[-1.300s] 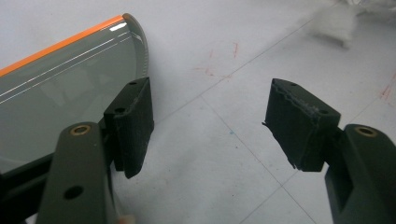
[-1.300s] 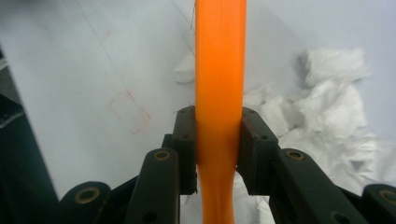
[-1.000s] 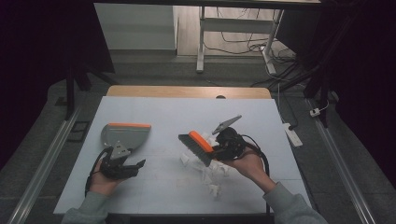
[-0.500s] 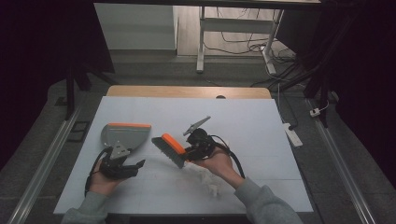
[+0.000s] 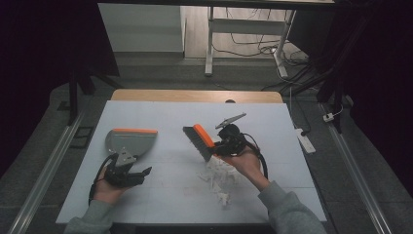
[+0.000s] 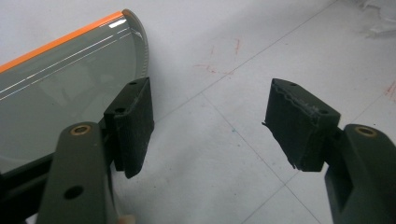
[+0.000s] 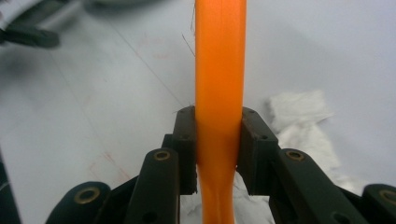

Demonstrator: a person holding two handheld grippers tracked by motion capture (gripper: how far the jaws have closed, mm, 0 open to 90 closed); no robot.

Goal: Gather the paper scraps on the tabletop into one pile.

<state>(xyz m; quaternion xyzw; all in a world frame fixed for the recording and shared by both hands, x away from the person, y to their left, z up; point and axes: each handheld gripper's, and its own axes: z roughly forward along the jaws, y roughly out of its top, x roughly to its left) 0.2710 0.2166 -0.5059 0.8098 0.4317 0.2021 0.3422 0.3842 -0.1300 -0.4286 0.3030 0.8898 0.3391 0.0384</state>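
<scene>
- Right gripper (image 5: 220,146) clamped on orange brush (image 5: 199,141), lifted over table centre.
- Shredded paper (image 5: 218,176) at brush's 5 o'clock.
- Left gripper (image 5: 127,171) jaws apart, empty; dustpan (image 5: 131,141) at its 12 o'clock.
- Bare table (image 5: 170,114) toward far edge.

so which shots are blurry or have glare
Right gripper view: the orange brush handle is soft and out of focus up close. Left gripper view: sharp, with white glare streaks on the dustpan. High view: lit table, surroundings very dark.
</scene>
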